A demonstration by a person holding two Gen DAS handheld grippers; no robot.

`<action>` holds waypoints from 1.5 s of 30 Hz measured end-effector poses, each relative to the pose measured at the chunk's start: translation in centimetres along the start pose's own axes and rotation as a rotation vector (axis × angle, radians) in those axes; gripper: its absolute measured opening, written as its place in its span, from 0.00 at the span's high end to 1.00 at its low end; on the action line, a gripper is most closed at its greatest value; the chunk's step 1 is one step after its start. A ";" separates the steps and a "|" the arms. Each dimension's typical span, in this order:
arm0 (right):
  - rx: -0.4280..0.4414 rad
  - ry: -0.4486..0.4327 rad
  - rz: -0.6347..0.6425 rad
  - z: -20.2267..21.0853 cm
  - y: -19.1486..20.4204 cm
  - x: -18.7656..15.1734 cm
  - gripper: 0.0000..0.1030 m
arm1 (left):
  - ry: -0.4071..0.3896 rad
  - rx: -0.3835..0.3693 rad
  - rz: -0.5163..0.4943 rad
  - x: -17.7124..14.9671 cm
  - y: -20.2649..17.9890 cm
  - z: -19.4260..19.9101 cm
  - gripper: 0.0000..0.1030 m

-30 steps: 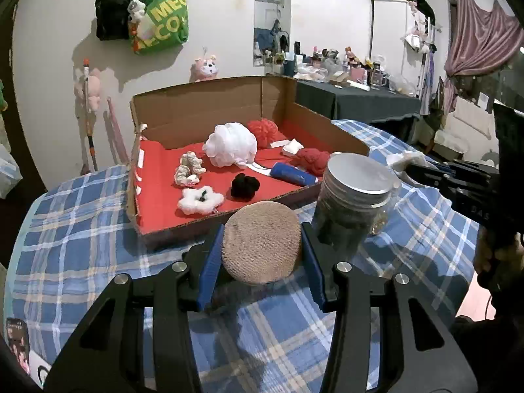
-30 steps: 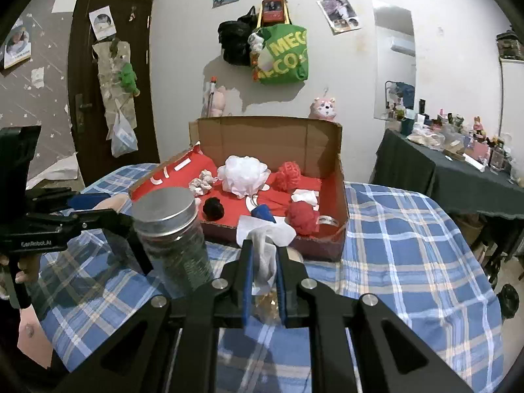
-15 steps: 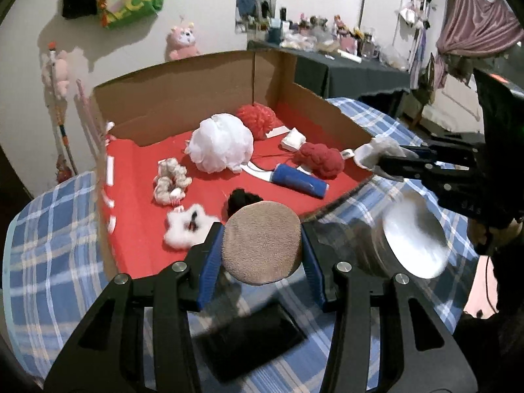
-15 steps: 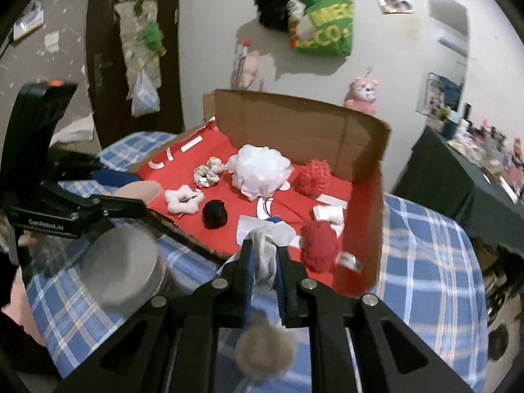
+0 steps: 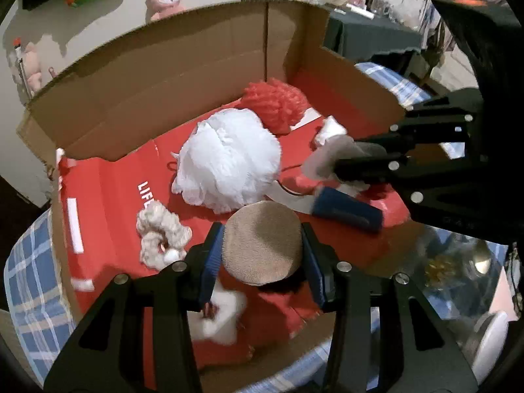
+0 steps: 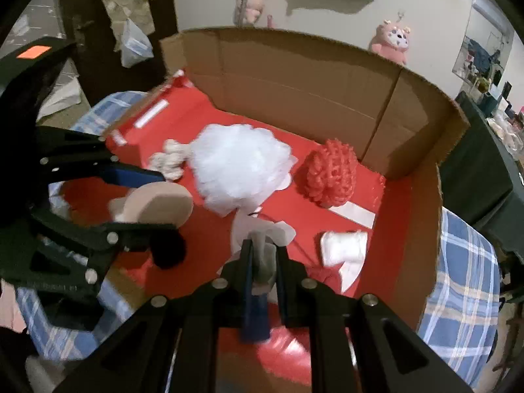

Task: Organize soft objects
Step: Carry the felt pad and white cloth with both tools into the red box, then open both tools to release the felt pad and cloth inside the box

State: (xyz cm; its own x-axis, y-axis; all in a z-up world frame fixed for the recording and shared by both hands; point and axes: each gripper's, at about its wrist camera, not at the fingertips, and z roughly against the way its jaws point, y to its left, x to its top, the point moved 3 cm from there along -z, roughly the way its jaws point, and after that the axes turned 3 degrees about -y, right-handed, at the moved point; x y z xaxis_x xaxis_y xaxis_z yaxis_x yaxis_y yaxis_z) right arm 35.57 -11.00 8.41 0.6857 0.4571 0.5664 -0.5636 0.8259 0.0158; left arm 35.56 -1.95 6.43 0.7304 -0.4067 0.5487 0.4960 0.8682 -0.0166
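My left gripper [image 5: 262,255] is shut on a round tan sponge pad [image 5: 262,242] and holds it above the red floor of the cardboard box [image 5: 163,82]; the pad also shows in the right wrist view [image 6: 157,203]. My right gripper [image 6: 263,255] is shut on a white tissue [image 6: 262,232] over the box's front right part; the tissue also shows in the left wrist view [image 5: 330,157]. In the box lie a white mesh pouf [image 5: 229,170], a red pouf [image 5: 275,101], a cream scrunchie [image 5: 160,232], a black pompom [image 6: 167,249] and a white pad [image 6: 344,245].
A blue-handled tool [image 5: 344,209] lies in the box near its right side. A fluffy white item [image 5: 222,314] lies under my left gripper. The box stands on a blue plaid tablecloth [image 6: 458,262]. A blurred glass jar [image 5: 452,262] is outside the box at the right.
Both grippers have moved forward from beside the jar to over the inside of the box, still holding the pad and the tissue. The view now looks steeply down into the box.
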 end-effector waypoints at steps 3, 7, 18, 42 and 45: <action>-0.002 0.036 -0.010 -1.5 -0.7 0.6 0.87 | 0.025 0.013 0.004 0.5 0.5 -1.3 0.58; -0.006 0.061 -0.022 -2.7 -1.4 1.2 0.87 | 0.038 0.017 0.008 1.1 1.0 -2.2 0.58; -0.013 0.114 -0.041 -5.4 -2.2 1.7 0.87 | 0.061 0.031 -0.005 1.3 1.6 -3.9 0.55; -0.062 0.061 -0.025 -3.2 -1.7 2.1 0.38 | 0.000 0.007 0.051 0.6 1.9 -1.1 0.33; -0.062 0.020 -0.057 -1.2 -1.6 2.0 0.29 | -0.032 0.015 0.073 0.2 1.7 0.6 0.29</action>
State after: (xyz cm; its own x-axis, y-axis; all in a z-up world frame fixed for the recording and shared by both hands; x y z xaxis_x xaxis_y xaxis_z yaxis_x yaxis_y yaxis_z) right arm 38.36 -11.03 8.50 0.7252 0.4151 0.5493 -0.4944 0.8693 -0.0043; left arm 36.27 -0.34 7.02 0.7492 -0.3329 0.5727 0.4346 0.8994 -0.0457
